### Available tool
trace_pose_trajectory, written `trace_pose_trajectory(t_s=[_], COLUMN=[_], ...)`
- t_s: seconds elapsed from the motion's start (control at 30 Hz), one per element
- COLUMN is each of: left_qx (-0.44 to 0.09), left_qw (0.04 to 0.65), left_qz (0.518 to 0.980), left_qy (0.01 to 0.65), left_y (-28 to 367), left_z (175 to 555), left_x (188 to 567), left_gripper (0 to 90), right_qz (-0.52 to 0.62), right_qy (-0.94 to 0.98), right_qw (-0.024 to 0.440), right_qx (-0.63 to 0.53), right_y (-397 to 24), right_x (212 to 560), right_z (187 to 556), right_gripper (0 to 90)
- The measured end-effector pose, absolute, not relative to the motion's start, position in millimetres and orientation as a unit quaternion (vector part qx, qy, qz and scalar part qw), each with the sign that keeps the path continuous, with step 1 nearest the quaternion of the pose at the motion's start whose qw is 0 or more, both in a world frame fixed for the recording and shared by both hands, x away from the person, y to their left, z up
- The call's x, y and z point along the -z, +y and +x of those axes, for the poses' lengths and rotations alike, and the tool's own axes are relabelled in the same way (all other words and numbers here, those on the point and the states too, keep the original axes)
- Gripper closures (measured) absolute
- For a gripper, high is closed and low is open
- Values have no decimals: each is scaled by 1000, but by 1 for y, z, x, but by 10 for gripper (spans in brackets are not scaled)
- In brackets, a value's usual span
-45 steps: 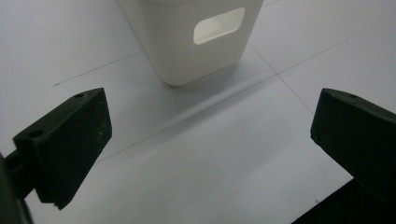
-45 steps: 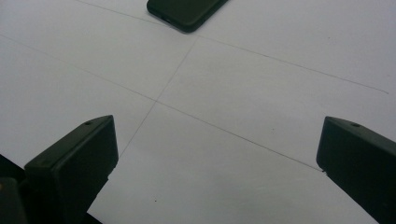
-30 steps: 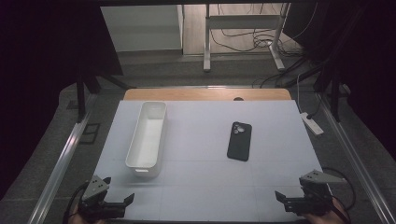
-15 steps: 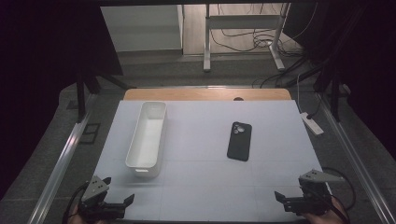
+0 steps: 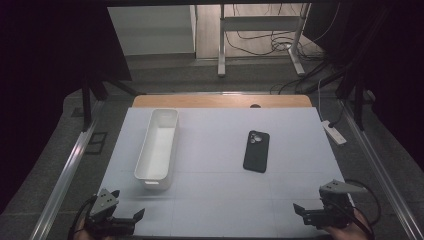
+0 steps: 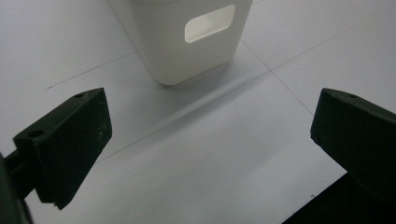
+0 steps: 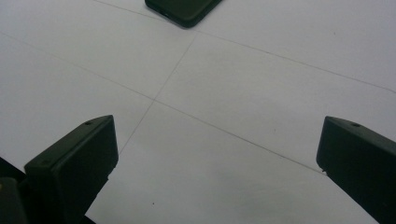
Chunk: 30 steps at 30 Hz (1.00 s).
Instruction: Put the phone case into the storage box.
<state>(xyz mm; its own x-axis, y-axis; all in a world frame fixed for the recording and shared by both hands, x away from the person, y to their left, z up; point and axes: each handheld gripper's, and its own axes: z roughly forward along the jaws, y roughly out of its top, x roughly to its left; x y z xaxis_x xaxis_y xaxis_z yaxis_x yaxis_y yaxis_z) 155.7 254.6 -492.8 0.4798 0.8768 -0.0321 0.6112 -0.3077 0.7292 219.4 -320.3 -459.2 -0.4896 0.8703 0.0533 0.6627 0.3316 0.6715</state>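
A long white bin [image 5: 157, 148] stands left of centre on the white table top [image 5: 215, 195]. A black phone [image 5: 256, 150] lies face down right of centre, camera end away from me. My left gripper [image 5: 131, 218] rests at the near left corner, open, nothing between its jaws; its view shows the bin's near end with a handle slot [image 6: 209, 23] ahead. My right gripper [image 5: 300, 212] sits at the near right corner, open and empty; the phone's near corner [image 7: 183, 10] shows at the top of its view.
A wooden strip [image 5: 220, 101] edges the table's far side. Metal rails [image 5: 65, 175] run along both sides. A white power strip [image 5: 333, 132] lies off the right edge. Table legs and cables [image 5: 260, 40] stand on the floor beyond.
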Motion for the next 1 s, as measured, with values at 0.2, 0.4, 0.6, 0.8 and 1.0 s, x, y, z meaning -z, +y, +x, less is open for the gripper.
trace_pose_trajectory(t_s=[0.2, 0.4, 0.6, 0.8, 1.0], left_qx=[-189, -186, -186, -186, -185], left_qw=[348, 349, 346, 347, 345], left_qz=[787, 788, 791, 791, 792], left_qy=[472, 473, 469, 468, 468], left_y=[254, 254, 254, 254, 253], left_z=[156, 157, 157, 157, 157], left_x=[493, 493, 494, 494, 494], left_gripper=[0, 0, 0, 0, 0], right_qz=[477, 474, 468, 463, 458], right_qy=[803, 805, 808, 809, 812], right_qw=[158, 153, 151, 147, 148], right_qx=[-321, -321, -325, -329, -331], right_y=[-318, -315, -312, -309, -307], right_x=[458, 458, 457, 457, 456], right_z=[223, 229, 235, 239, 244], right_gripper=[0, 0, 0, 0, 0])
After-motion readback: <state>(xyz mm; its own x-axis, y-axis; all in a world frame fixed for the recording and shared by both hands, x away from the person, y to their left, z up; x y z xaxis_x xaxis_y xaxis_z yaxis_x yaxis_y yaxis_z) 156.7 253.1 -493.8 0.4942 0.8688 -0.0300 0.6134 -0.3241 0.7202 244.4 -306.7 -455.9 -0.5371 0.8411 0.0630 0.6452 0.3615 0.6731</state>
